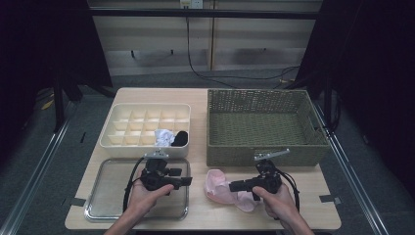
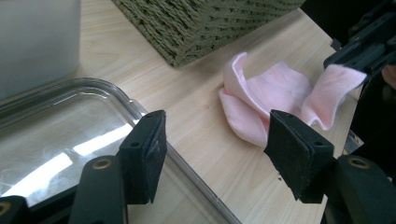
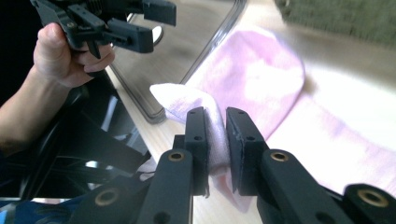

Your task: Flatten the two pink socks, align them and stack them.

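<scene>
A pink sock (image 1: 221, 192) lies crumpled on the wooden table in front of the wicker basket. My right gripper (image 1: 233, 186) points left and is shut on one end of the pink sock (image 3: 254, 74); its pads (image 3: 198, 135) pinch a fold of the cloth just above the table. My left gripper (image 1: 186, 177) is held over the right part of a clear tray (image 1: 105, 196), open, with nothing between its jaws. In the left gripper view the sock (image 2: 268, 95) lies beyond the open left gripper (image 2: 212, 140), one end lifted by the right gripper (image 2: 362, 49).
A cream divided box (image 1: 122, 122) behind the tray holds a white sock (image 1: 163, 137) and a black sock (image 1: 181, 138) in its front right cells. A large wicker basket (image 1: 264, 152) stands at the back right, just behind the sock.
</scene>
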The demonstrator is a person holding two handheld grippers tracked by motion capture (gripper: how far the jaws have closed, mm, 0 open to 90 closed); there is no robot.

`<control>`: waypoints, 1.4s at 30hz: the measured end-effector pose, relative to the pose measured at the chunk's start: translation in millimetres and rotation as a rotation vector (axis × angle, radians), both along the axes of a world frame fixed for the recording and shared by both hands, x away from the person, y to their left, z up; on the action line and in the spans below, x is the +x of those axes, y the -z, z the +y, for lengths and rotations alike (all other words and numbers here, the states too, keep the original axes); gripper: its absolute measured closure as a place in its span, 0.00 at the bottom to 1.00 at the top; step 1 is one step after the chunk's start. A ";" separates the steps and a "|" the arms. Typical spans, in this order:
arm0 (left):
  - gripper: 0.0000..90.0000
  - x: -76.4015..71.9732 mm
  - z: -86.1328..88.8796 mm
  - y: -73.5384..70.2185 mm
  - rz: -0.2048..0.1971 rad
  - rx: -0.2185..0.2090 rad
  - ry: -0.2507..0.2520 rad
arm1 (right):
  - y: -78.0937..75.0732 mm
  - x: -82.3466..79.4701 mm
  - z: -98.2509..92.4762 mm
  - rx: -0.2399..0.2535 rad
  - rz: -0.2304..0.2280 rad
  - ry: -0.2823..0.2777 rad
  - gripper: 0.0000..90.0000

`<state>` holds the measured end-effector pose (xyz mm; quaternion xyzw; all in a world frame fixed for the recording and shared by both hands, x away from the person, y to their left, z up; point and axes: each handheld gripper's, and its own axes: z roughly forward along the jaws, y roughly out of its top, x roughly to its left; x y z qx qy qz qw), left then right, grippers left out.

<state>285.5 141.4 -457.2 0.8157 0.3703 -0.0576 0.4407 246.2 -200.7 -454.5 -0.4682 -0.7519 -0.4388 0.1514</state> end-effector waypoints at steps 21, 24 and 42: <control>0.42 4.0 -26.1 3.6 0.030 0.011 0.056 | 11.5 -27.8 -2.9 0.047 0.010 -0.022 0.65; 0.46 4.4 -30.9 4.6 0.029 0.010 0.071 | 15.8 -23.9 -4.3 0.018 0.015 -0.001 0.67; 0.74 20.3 -56.6 15.8 0.026 0.020 0.094 | 36.6 -36.5 11.2 -0.077 0.031 -0.027 0.70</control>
